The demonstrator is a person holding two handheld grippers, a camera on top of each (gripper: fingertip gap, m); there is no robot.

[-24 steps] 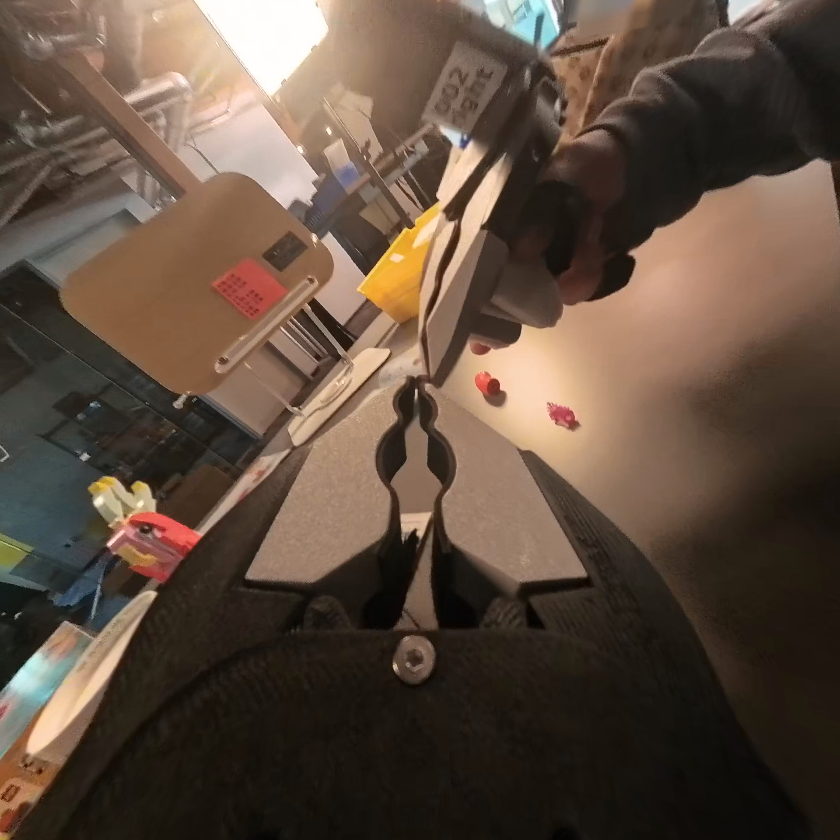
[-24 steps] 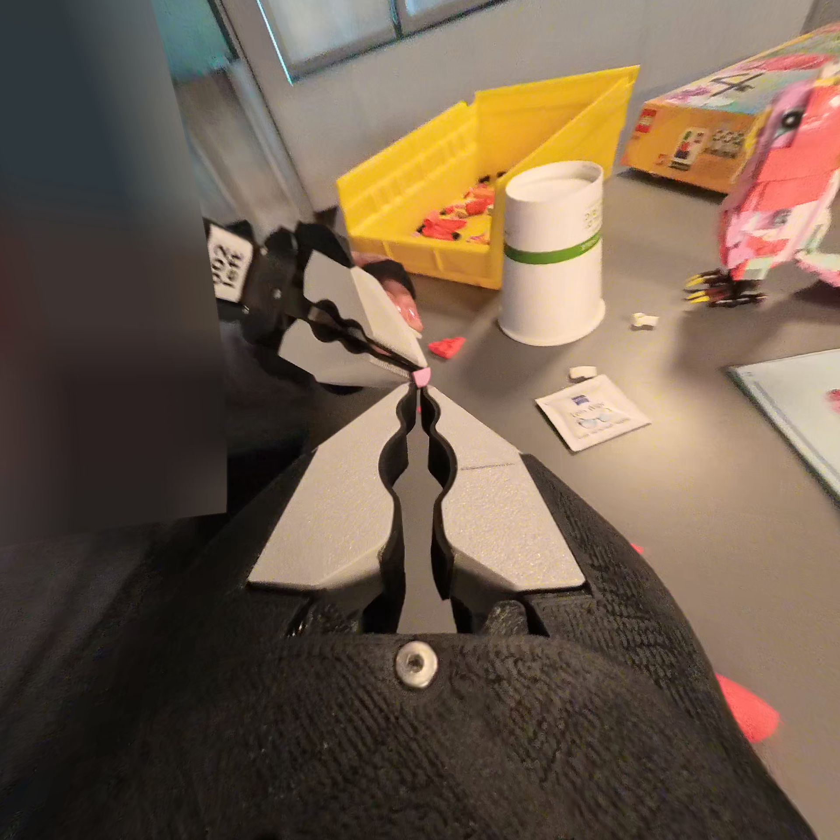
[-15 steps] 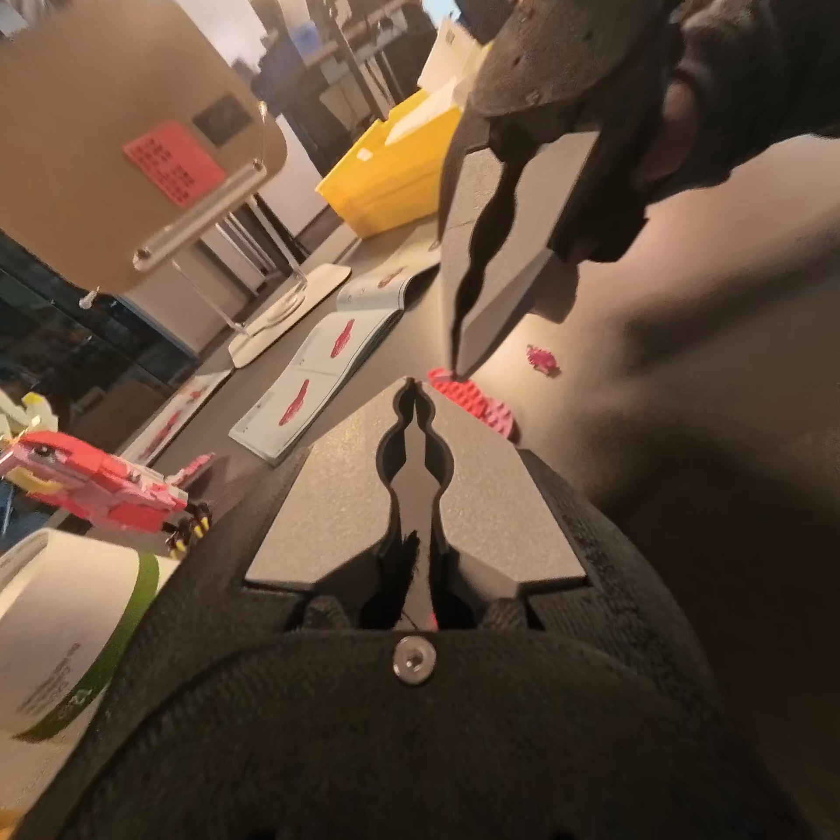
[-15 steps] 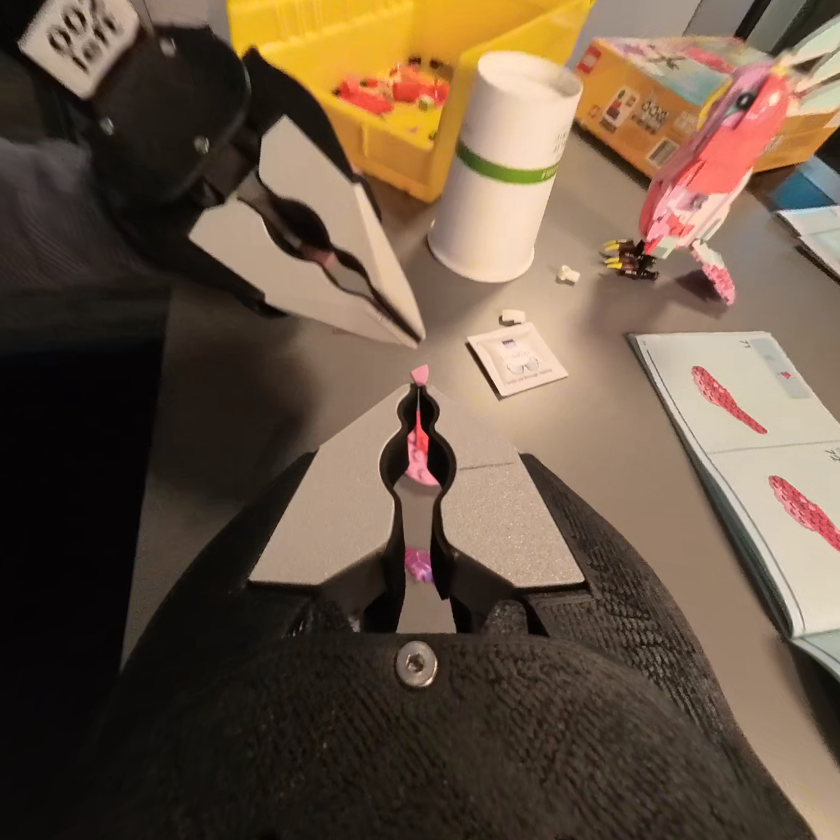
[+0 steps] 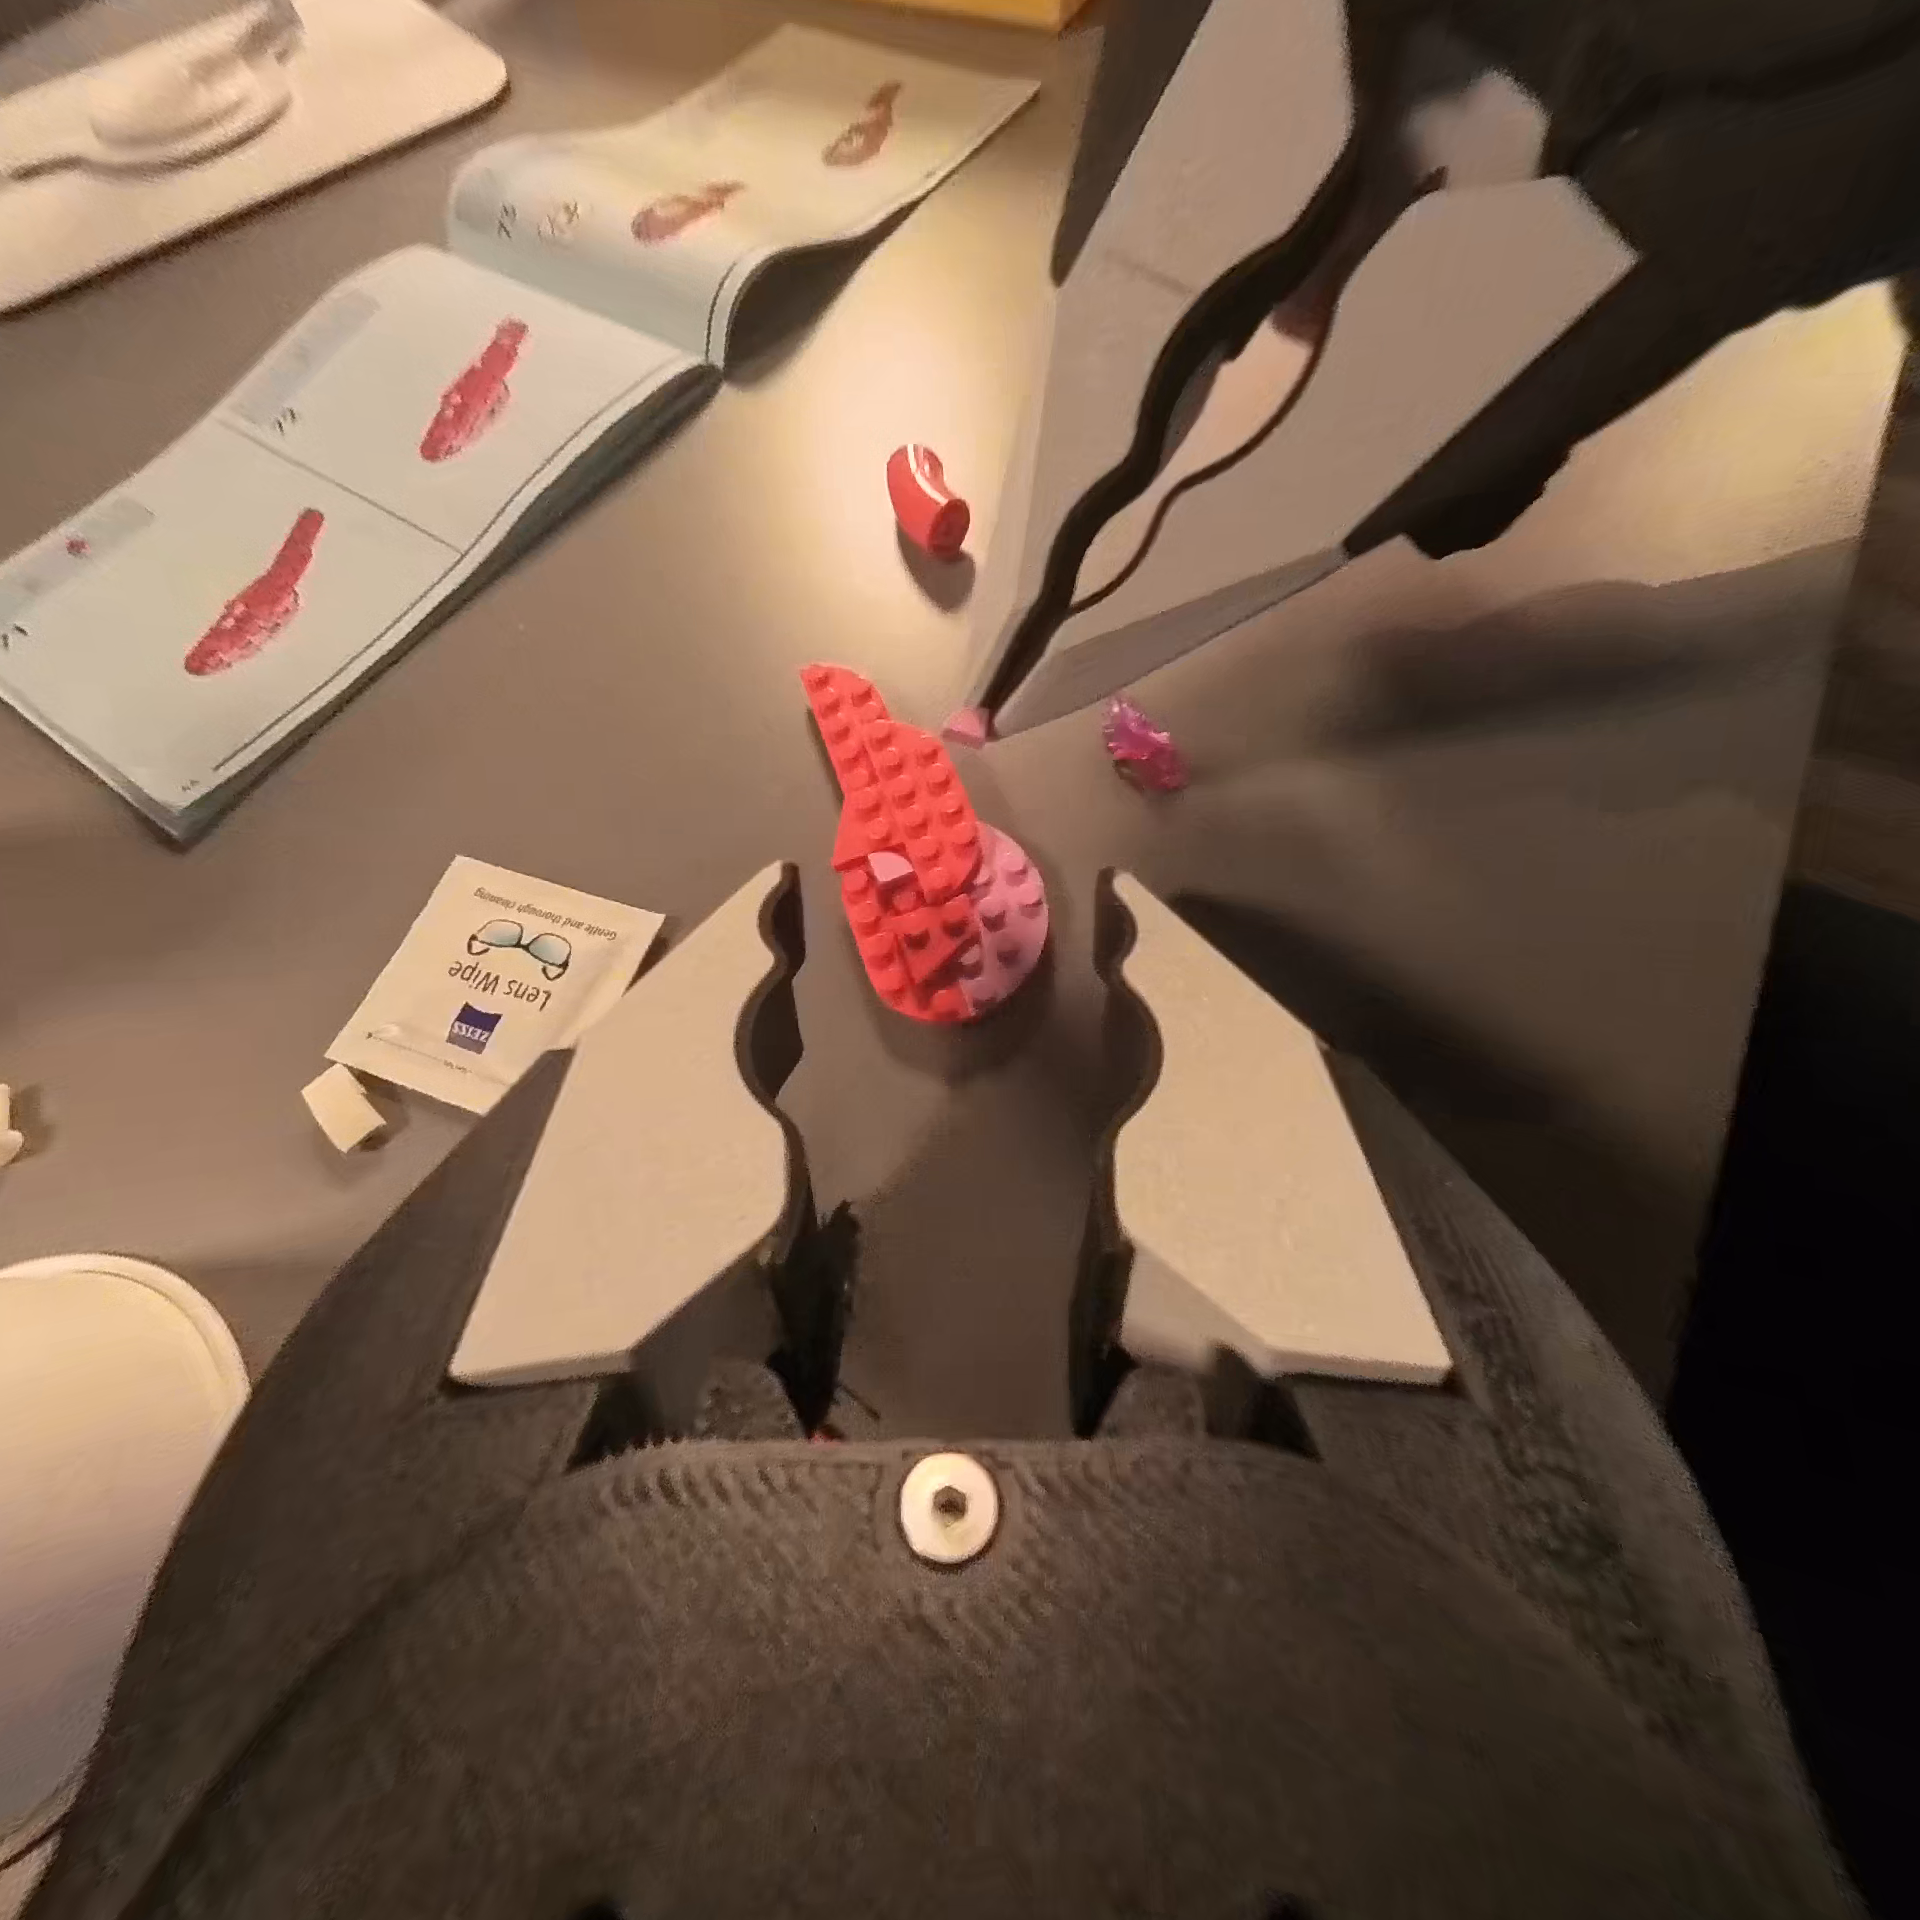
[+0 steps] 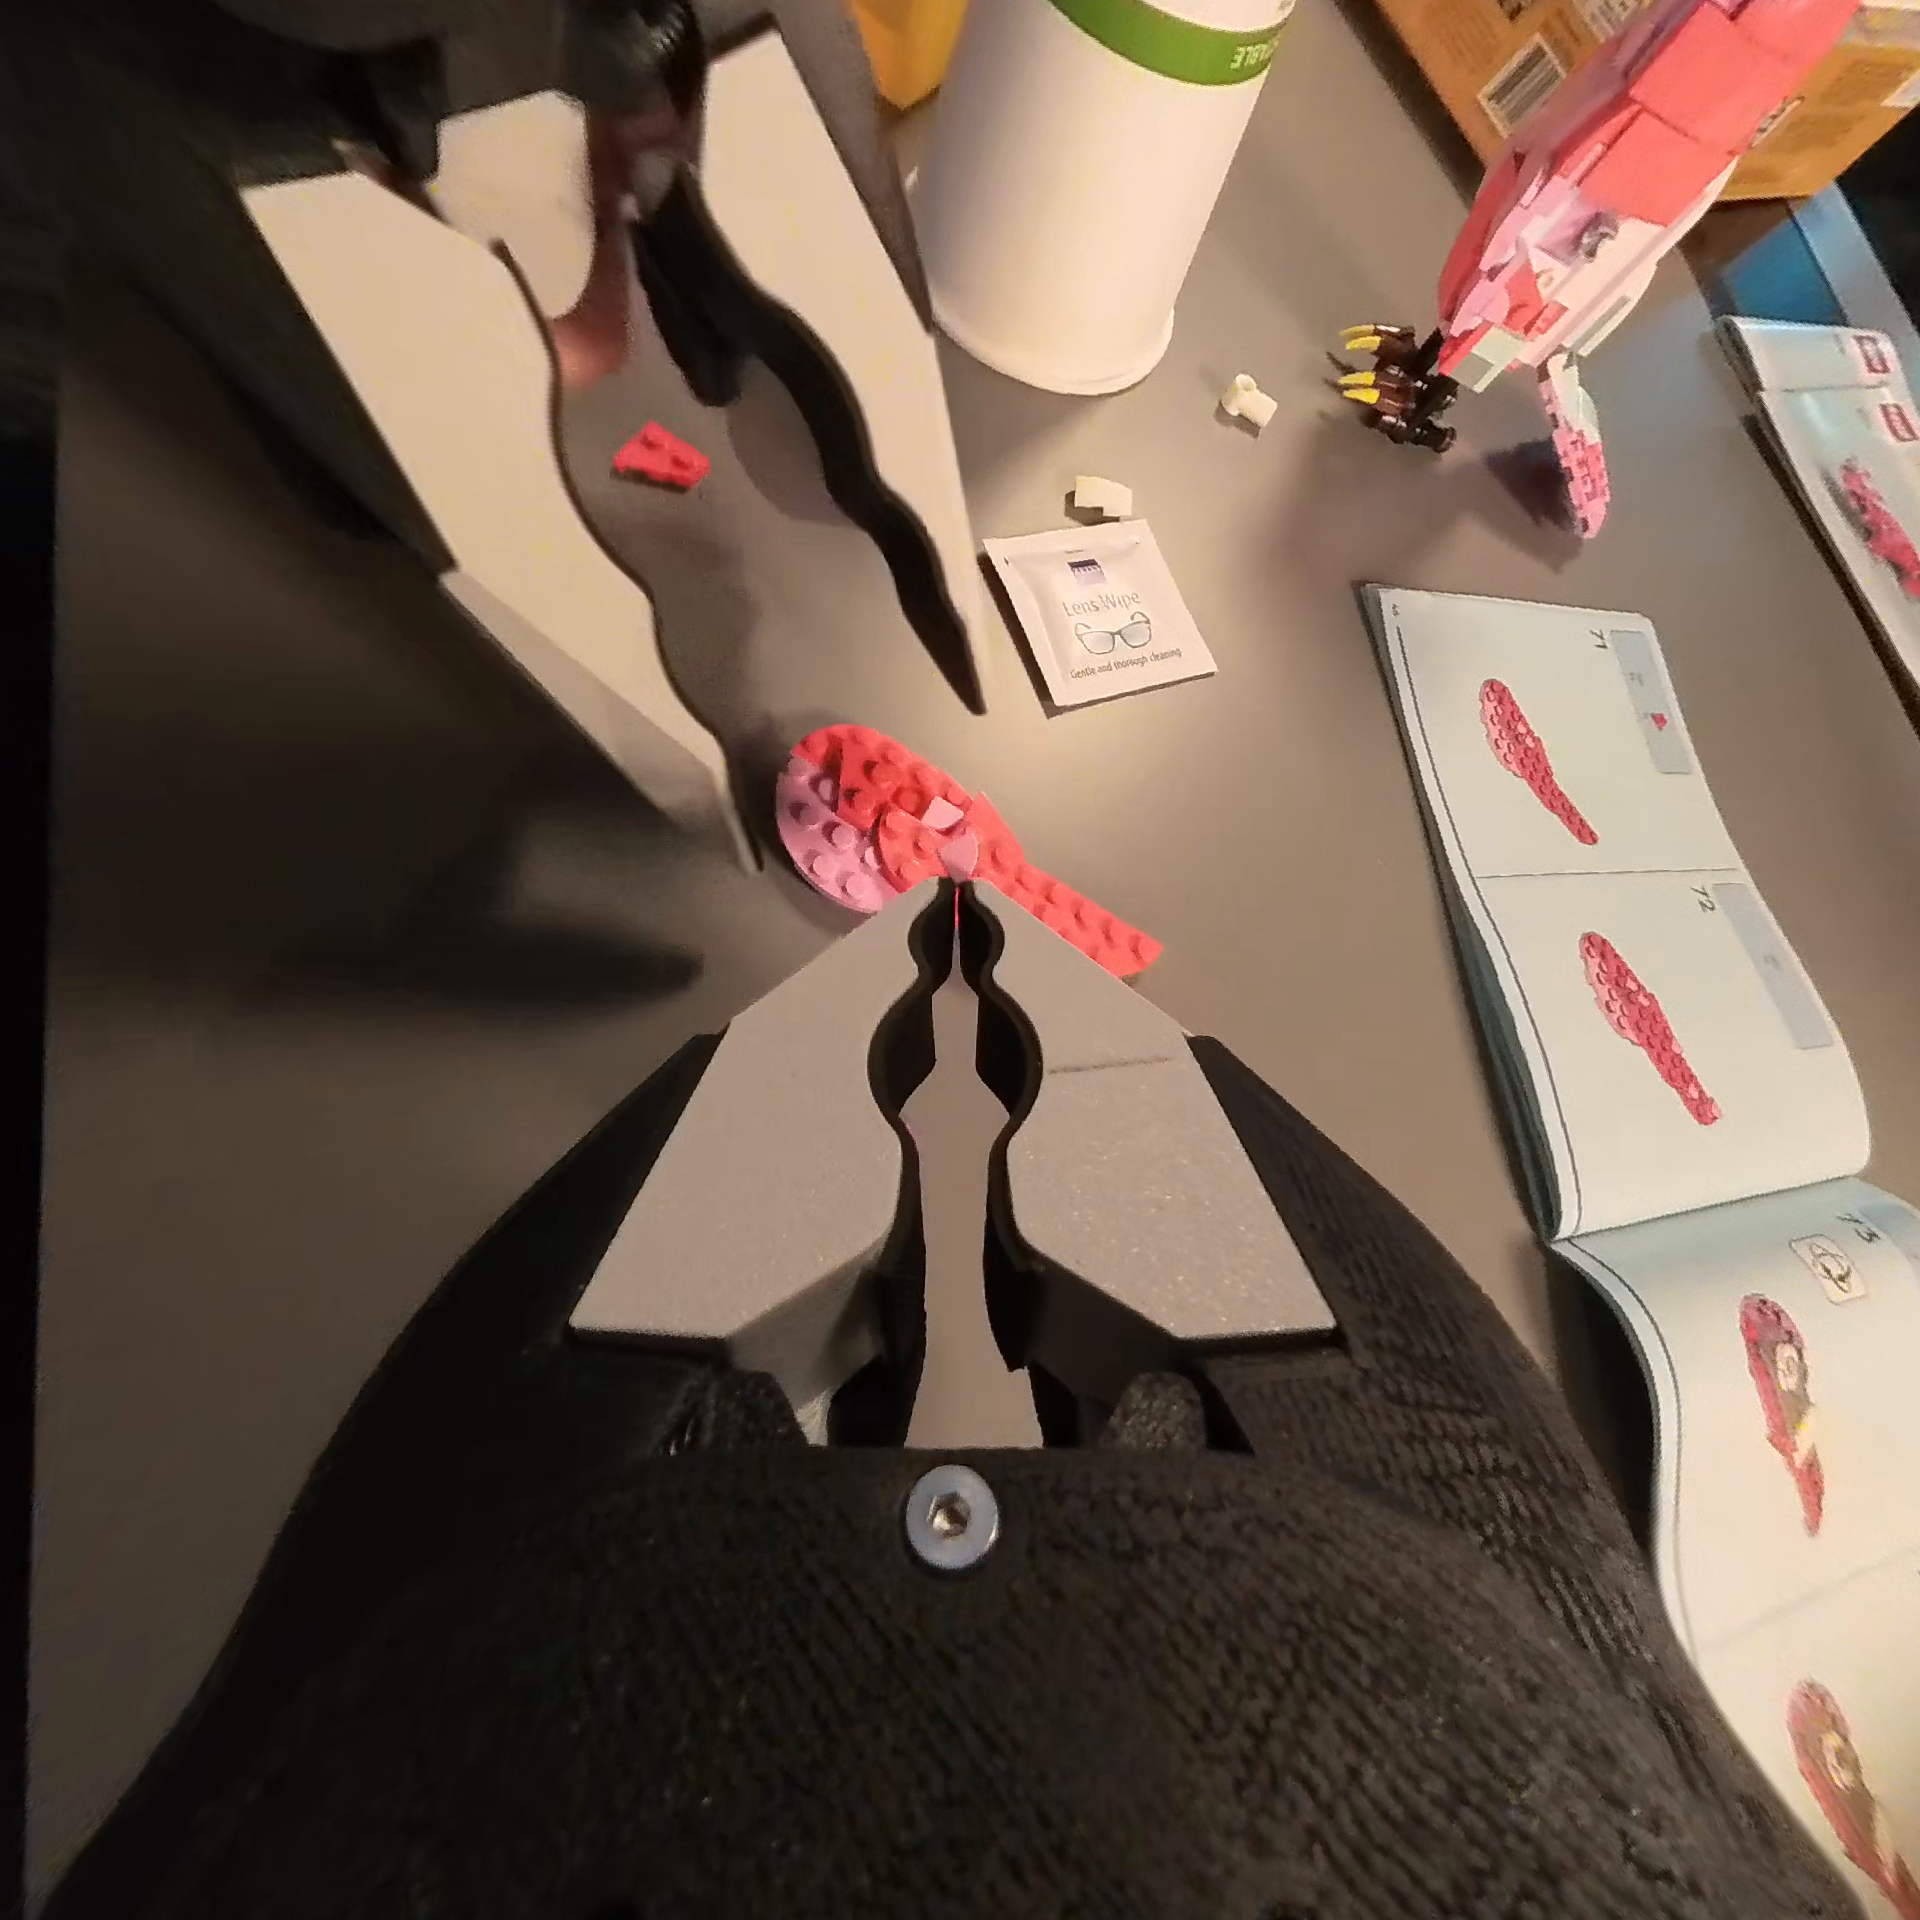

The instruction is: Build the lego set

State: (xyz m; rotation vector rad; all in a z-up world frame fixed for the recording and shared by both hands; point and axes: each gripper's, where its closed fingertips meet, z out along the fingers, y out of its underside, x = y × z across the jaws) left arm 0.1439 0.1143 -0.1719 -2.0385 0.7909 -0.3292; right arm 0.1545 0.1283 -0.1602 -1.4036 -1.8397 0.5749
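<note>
- Both cameras have swung down to the counter [image 5: 520,727] since the earlier frames, and your left gripper [image 5: 945,894] has opened. Left wrist view: its jaws stand apart, flanking without touching the red-and-pink brick wing [image 5: 914,862], light, rigid, likely to split along its seams.
- Right wrist view: your right gripper [image 6: 954,896] is clamped on a small pink tile [image 6: 958,858] over that wing; take the wing by its plate edges. A white cup [image 6: 1081,177] stands behind, contents hidden.

Warm, dim light on the grey worktop [image 5: 644,727], soft dark shadows at right, motion blur toward the edges, wide-angle bending at the corners, brick piece [image 5: 925,862] sharp at centre.
</note>
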